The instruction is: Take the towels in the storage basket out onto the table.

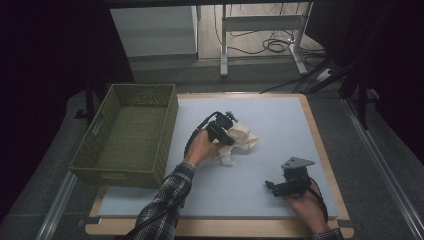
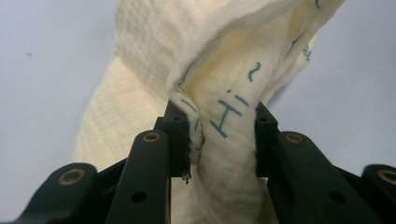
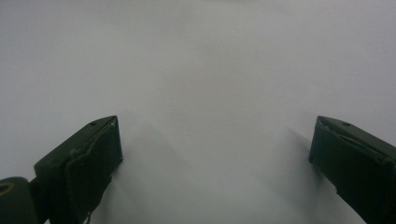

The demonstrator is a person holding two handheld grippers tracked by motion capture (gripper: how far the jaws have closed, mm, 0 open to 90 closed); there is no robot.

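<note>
1. A cream cloth [image 1: 242,136] lies crumpled near the middle of the grey mat [image 1: 280,150] that covers the wooden table [image 1: 320,135], a little toward the far edge.
2. In the left gripper view the cloth [image 2: 154,70] looks like soft woven cotton with a fine crinkled texture, pale yellow-white, and folded into thick bunches.
3. Blue handwriting is on the cloth: the letters "Hi" with a small wavy mark above them, and more blue strokes near the upper right fold, too partial to read.
4. One narrow strip of the cloth hangs toward the near edge of the table, below the main bundle, in the high view.
5. The left gripper [image 1: 223,131] is clenched on a fold of the cloth; in its own view the left gripper [image 2: 223,140] has its two black jaws pressing the fabric from both sides, with the written part between them.
6. The left hand [image 1: 200,147] holds this gripper, and a plaid sleeve [image 1: 167,197] comes from the near edge of the table.
7. The right gripper [image 1: 272,187] rests low over the mat near the near right corner, well apart from the cloth, held by the right hand [image 1: 305,205].
8. In its own view the right gripper [image 3: 215,149] is released: the jaws stand wide apart with bare grey mat between them.
9. A green woven basket [image 1: 100,150] stands at the left edge of the table, partly over the mat's left side.
</note>
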